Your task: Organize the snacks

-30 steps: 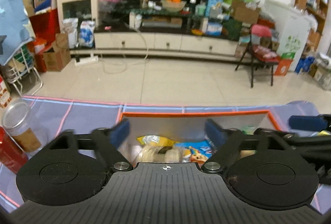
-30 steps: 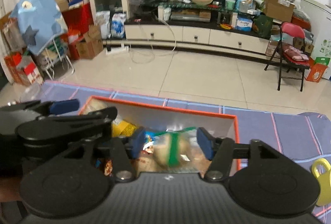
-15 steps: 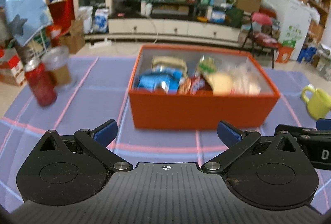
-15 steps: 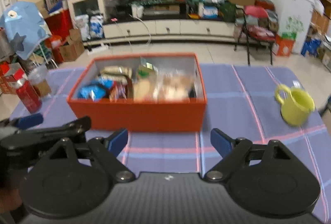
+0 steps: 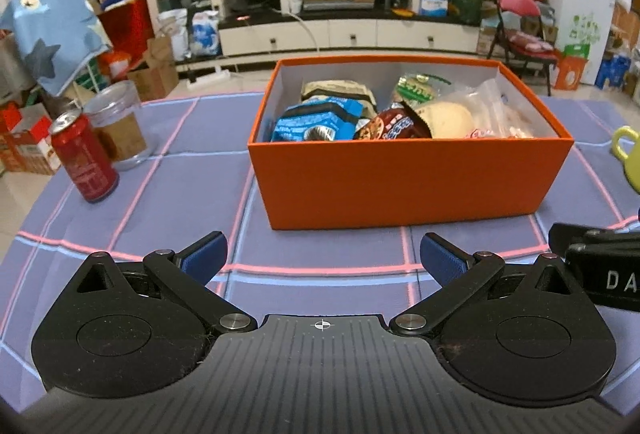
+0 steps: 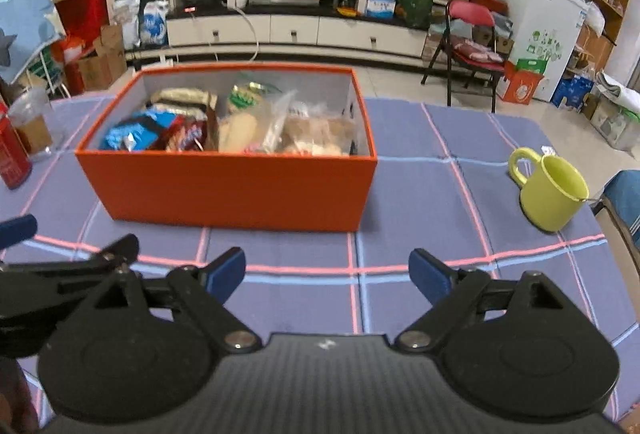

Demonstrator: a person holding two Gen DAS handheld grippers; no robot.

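Observation:
An orange box [image 5: 400, 181] stands on the purple checked tablecloth, holding several snack packets: a blue packet [image 5: 316, 121], a red-brown packet [image 5: 394, 123], a bun in a clear bag [image 5: 444, 117] and a green packet [image 5: 418, 87]. My left gripper [image 5: 322, 252] hovers over the cloth in front of the box, open and empty. My right gripper [image 6: 327, 268] hangs beside it, facing the same orange box [image 6: 232, 189]; its jaws are opening and nothing is between them. Neither gripper touches the box.
A red can [image 5: 86, 157] and a clear plastic cup [image 5: 118, 125] stand left of the box. A yellow-green mug [image 6: 552, 189] sits to the right, near the table's edge. Beyond the table lies a cluttered living room.
Both grippers have drawn back from inside the box to the cloth in front of it. The right jaws let go of a bagged bun, now lying in the box, and both pairs widened.

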